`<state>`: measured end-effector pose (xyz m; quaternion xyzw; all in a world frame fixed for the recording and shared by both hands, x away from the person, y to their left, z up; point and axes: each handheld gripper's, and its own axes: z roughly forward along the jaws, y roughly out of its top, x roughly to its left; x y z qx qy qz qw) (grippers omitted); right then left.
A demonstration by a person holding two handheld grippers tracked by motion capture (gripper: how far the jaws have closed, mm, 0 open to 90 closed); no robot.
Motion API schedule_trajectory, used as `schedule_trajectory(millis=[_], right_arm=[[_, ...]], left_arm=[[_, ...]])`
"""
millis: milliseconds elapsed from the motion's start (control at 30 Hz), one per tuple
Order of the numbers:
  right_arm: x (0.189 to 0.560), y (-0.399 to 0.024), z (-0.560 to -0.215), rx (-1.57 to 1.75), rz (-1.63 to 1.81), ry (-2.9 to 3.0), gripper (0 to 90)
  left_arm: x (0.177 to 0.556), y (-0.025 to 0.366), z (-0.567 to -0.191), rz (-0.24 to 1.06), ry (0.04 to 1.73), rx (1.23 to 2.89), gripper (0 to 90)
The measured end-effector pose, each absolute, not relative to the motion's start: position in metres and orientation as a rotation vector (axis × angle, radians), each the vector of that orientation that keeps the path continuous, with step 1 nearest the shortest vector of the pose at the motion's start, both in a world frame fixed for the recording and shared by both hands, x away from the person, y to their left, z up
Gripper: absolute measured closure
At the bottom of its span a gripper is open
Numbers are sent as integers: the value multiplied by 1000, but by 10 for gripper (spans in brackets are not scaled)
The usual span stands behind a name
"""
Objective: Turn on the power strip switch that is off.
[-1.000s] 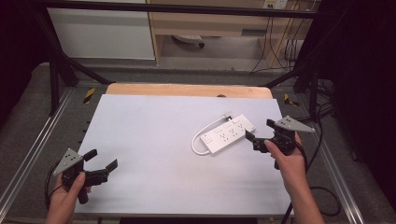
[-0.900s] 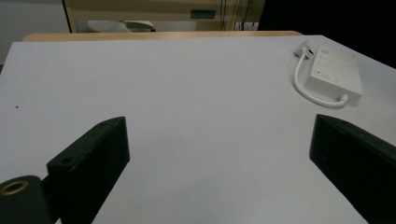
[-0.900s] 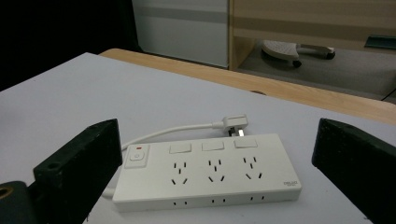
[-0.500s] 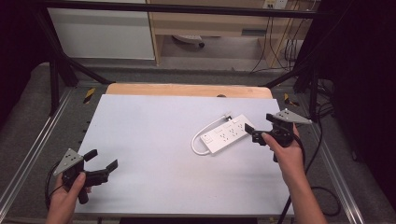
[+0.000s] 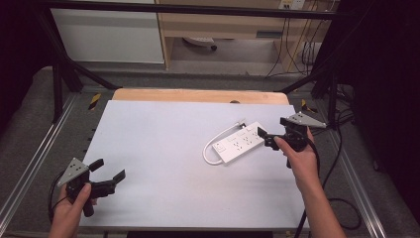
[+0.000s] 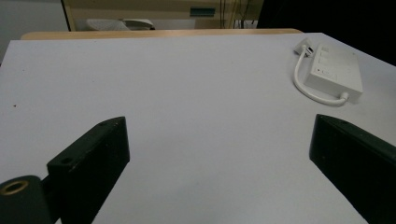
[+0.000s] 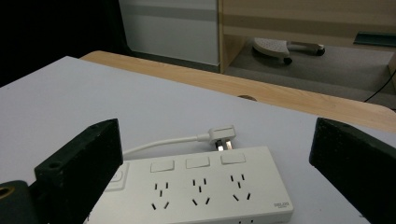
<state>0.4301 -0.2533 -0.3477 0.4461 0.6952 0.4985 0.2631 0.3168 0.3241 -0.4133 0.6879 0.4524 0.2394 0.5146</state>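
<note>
Power strip [image 5: 239, 144]: lies flat on the right half of the counter [image 5: 163, 148], its cord [image 7: 163, 141] looped behind and the plug [image 7: 223, 136] at its far edge.
Risk: I judge my grip could shove the light strip sideways or snag the cord.
Right gripper [image 5: 265, 138]: fingers spread wide at the strip's end, gripping nothing.
Left gripper [image 5: 108, 174]: fingers spread, empty, well apart.

We see the left gripper [image 6: 219, 154] with jaws wide apart, nothing between them, low over the white tabletop [image 6: 177, 93]. White power strip [image 6: 337, 70] lies flat near the far right corner, its cord [image 6: 308, 91] looping on the near-left side, plug [image 6: 303, 46] at the far end. Wooden strip [image 6: 159, 33] runs along the far edge.
</note>
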Motion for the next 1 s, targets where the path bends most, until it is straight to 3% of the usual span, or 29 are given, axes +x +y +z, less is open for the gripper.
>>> schedule_trajectory(millis=[1000], right_arm=[[464, -255, -371, 1290, 1309, 1868, 74]], left_arm=[[317, 323, -414, 573, 1085, 1666, 51]])
